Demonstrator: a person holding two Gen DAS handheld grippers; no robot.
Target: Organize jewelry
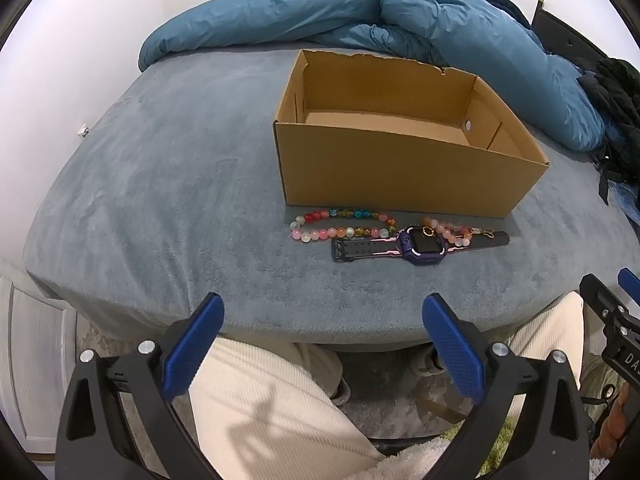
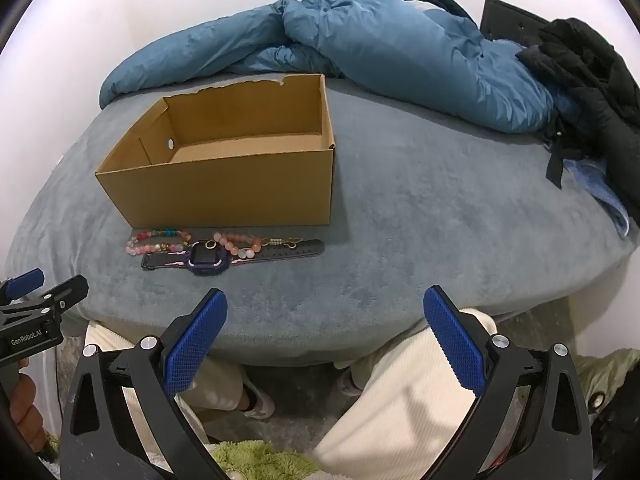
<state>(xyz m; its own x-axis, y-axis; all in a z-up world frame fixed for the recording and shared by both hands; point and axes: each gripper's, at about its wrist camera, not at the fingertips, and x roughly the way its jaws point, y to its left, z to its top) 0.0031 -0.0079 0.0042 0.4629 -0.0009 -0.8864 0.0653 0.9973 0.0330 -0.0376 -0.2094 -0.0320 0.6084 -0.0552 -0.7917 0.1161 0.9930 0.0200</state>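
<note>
Cardboard box [image 1: 400,168]: plain tan-brown inside and out. Bead bracelet [image 1: 344,226]: mixed beads in pink, red, orange, green, teal and pale white. Second bead strand [image 1: 448,232]: peach, pink and white, with gold-coloured fittings. Watch [image 1: 420,245]: purple case, dark screen, black strap with pink trim. Bed cover [image 1: 180,200]: uniform grey-blue plush. Duvet [image 1: 400,16]: solid teal-blue. Garment [image 2: 592,80]: black. Left gripper [image 1: 322,340] and right gripper [image 2: 324,332]: black frames, blue textured pads. Trousers [image 2: 400,392]: cream, finely ribbed.

both wrists bedward — shared box [image 1: 404,168]
</note>
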